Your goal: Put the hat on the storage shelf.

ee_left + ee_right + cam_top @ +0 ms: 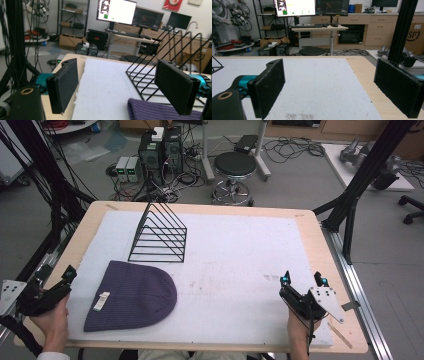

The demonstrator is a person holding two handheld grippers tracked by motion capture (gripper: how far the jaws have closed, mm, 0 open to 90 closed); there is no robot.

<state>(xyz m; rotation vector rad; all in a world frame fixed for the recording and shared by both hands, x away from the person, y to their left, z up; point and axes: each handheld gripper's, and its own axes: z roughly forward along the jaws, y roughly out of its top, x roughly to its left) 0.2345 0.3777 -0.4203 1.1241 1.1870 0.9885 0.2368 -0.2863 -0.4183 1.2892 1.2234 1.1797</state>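
Purple ribbed beanie (132,296) lies flat on the white foam mat (235,270), crown toward the mat's centre, open cuff toward the near left corner; small pale label (101,301) face up on it near the cuff. Landmark: black wire file rack (161,234), upright on the mat. Beanie sits just nearer the person than the rack, close to its base, contact not clear in the high view; in the left gripper view the beanie's edge (160,110) lies right up against the rack's bottom wires (150,75). Left gripper (62,280) is well left of the rack and nearer the person, over the wooden table's (320,245) left edge beside the mat, held in the person's left hand (52,325); jaws spread wide, nothing between the pads, the beanie just right of it and not touched. Right gripper (303,281) is far right of the rack, above the mat's near right corner, in the right hand (298,327); jaws spread wide, bare mat (319,82) between them, nothing pinched. Beyond the rack, off the table, a round black stool (234,167) and computer towers (161,147) stand on the floor.
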